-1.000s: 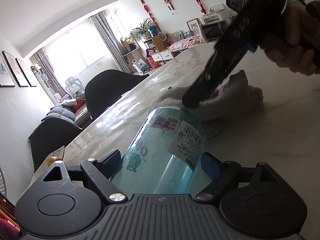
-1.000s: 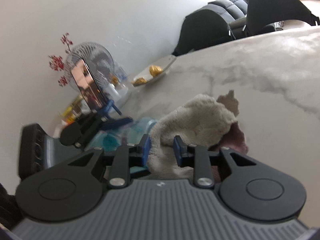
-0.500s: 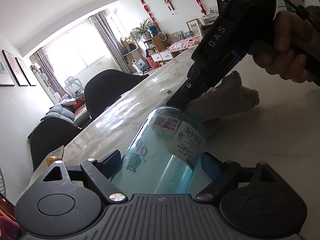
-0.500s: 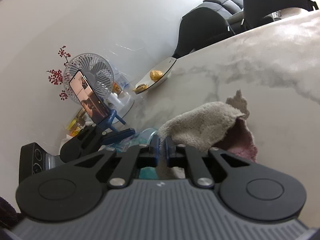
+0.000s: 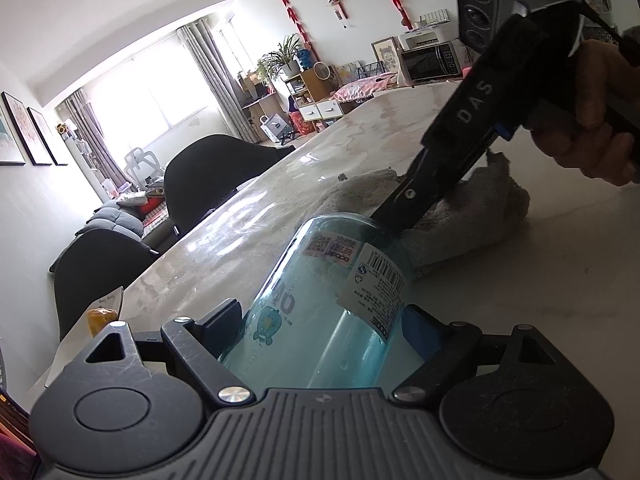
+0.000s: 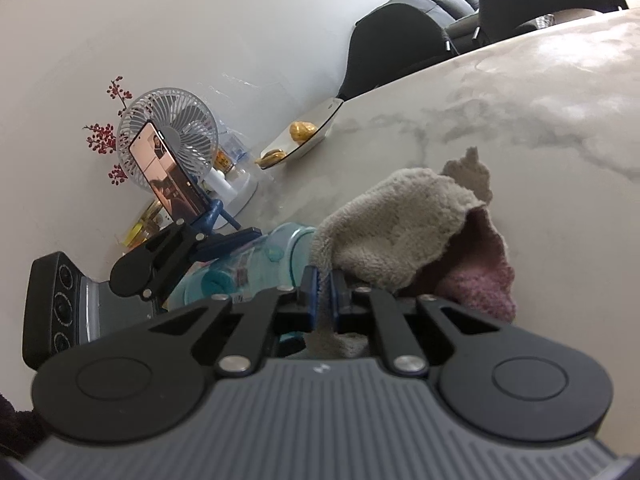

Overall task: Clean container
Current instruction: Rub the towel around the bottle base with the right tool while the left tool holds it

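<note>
A clear blue bottle (image 5: 332,300) with white labels lies tilted over the marble table (image 5: 540,280), and my left gripper (image 5: 322,320) is shut on its body. Its far end touches a grey and pink cloth (image 5: 472,220) that lies bunched on the table. A hand (image 5: 592,120) brings my right gripper (image 5: 384,220) down from the upper right to the cloth, right behind the bottle. In the right wrist view my right gripper (image 6: 324,280) is shut on an edge of the cloth (image 6: 400,224). The bottle (image 6: 280,256) shows just left of it, held by a left gripper finger (image 6: 224,242).
A small white fan (image 6: 172,148) and a phone on a blue stand (image 6: 168,172) sit at the table's end by the wall. A tray with golden items (image 6: 304,136) lies beside them. Black chairs (image 5: 216,176) line the table's far edge.
My right gripper's jaws have closed on the cloth edge, and the gripper has shifted closer to the bottle's far end. The left gripper and bottle have stayed still.
</note>
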A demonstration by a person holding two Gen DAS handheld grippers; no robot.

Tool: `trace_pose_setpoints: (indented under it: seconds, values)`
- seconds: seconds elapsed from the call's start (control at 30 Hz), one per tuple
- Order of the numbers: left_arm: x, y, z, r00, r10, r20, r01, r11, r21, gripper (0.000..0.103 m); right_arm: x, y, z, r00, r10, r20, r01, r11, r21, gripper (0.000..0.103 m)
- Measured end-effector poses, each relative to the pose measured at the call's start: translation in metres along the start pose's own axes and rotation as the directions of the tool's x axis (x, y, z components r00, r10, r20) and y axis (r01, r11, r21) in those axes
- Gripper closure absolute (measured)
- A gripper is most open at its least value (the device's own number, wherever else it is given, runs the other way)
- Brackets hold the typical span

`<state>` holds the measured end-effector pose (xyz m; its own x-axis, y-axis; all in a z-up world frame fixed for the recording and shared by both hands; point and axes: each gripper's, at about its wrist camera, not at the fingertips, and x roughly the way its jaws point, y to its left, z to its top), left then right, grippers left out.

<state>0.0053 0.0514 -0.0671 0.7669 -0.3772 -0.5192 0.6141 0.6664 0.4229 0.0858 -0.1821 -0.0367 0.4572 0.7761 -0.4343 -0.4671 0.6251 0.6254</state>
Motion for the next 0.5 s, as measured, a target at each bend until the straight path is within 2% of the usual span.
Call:
trace_pose_setpoints:
  seconds: [0.3, 0.5]
  values:
    - [0.003, 0.001, 0.000, 1.000, -0.004, -0.003, 0.004, 1.000, -0.006, 0.015, -0.007, 0.005, 0.000, 1.000, -0.005, 0.023, 0.005, 1.000, -0.006, 0.096]
    - [0.003, 0.006, 0.003, 1.000, -0.001, 0.000, 0.001, 1.000, -0.002, 0.015, 0.011, 0.005, 0.006, 1.000, -0.018, 0.004, 0.018, 0.999, -0.029, 0.096]
